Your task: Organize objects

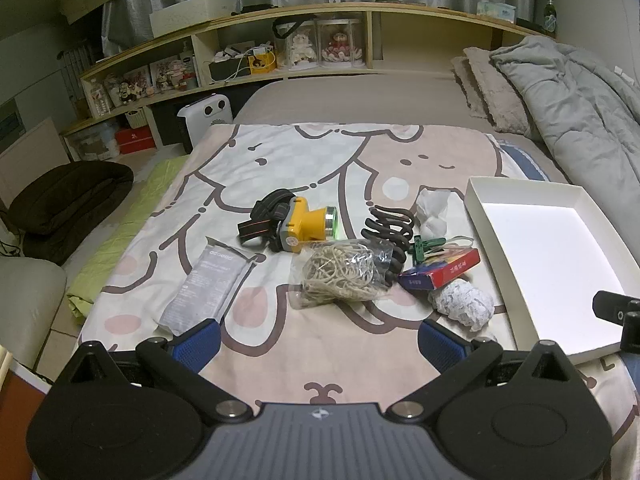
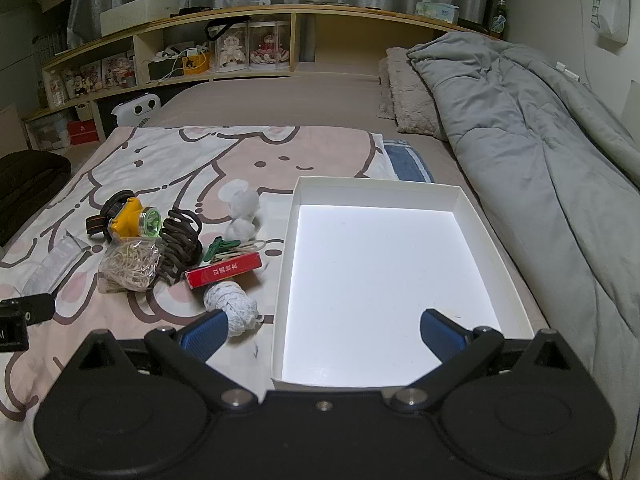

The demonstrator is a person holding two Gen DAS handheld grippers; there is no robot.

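Left wrist view looks down over a bed spread with a cartoon-print blanket (image 1: pixel 328 168), where a loose cluster of things lies ahead of the left gripper (image 1: pixel 320 340). Its jaws stand wide apart with nothing between them, hovering above the blanket.

In the cluster: a yellow headlamp (image 1: pixel 300 222) with its black strap at the back, a clear bag of rubber bands (image 1: pixel 344 270) just in front of it, a grey foil pouch (image 1: pixel 210 282) to the left, a dark coiled holder (image 1: pixel 388 228) touching the bag, a green clip (image 1: pixel 430 246), a red box (image 1: pixel 440 266) and two white crumpled wads (image 1: pixel 464 300).

A white shallow tray (image 2: pixel 288 216) sits on the blanket just right of the cluster, its floor bare.

The right gripper (image 2: pixel 324 336) hangs over the tray's near-left edge, jaws fully spread and holding nothing. A grey quilt (image 2: pixel 520 128) is heaped along the right side of the bed.
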